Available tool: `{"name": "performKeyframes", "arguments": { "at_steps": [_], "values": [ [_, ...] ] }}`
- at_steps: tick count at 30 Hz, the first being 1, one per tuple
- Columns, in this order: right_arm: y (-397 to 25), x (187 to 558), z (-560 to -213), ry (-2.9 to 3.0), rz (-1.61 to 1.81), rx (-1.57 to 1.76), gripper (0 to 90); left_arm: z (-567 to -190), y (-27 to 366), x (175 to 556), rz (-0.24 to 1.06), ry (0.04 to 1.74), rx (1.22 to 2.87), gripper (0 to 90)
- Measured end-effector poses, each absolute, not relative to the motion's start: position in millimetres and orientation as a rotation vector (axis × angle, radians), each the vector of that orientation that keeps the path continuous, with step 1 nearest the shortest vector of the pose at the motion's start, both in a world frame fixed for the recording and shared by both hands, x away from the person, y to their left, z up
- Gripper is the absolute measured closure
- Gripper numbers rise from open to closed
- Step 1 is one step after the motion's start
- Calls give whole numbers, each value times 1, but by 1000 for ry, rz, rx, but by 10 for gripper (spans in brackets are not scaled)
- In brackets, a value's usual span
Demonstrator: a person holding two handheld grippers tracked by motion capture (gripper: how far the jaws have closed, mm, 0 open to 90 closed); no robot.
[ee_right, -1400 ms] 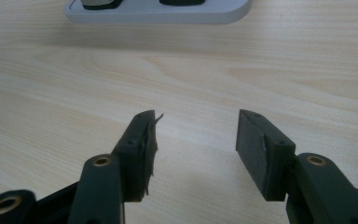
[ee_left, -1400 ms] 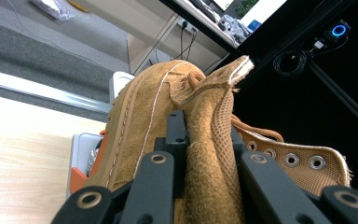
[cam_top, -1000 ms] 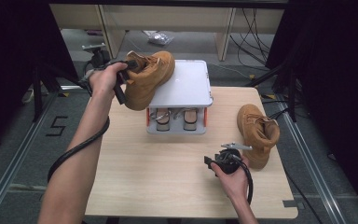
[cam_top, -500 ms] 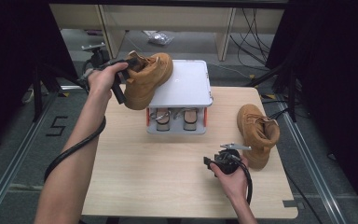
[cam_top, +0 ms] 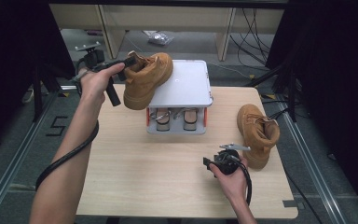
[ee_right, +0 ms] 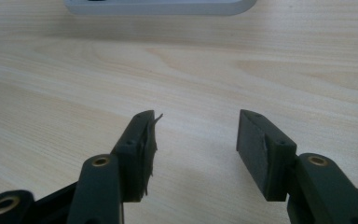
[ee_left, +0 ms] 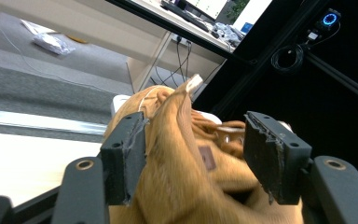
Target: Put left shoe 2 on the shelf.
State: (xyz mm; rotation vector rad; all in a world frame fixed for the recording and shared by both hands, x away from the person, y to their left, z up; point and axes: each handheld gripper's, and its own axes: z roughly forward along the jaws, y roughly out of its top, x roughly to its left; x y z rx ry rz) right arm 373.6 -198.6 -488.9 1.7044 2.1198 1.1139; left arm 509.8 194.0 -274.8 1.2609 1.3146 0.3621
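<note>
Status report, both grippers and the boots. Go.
Left gripper holds one tan boot by its collar, sole edge over the white rack. Right gripper open, empty, low over the table. Second boot stands at right.

The raised boot (ee_left: 186,186) runs off the left gripper view's bottom edge.

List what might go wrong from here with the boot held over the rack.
1. The left gripper holds the tan suede boot only by its soft collar; the jaws in the left gripper view look spread, so it may slip.
2. The boot's sole overhangs the edge of the grey two-tier shoe rack and could tip off toward the light wooden table.
</note>
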Motion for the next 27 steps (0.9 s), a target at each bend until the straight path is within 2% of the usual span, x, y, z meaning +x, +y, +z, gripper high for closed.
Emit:
{"name": "performKeyframes", "arguments": {
  "at_steps": [5, 11, 14, 27],
  "values": [
    [-199, 375, -490, 2112, 1109, 1693, 480, -279, 209, 492, 382, 1295, 1255, 400],
    [-197, 375, -491, 2131, 1127, 1654, 481, -294, 230, 473, 314, 1287, 1211, 413],
    [-196, 374, -492, 2135, 1104, 1672, 480, -298, 235, 465, 332, 1276, 1219, 415],
    [-197, 374, -493, 2120, 1102, 1705, 480, -357, 245, 446, 277, 1307, 1265, 716]
  ]
}}
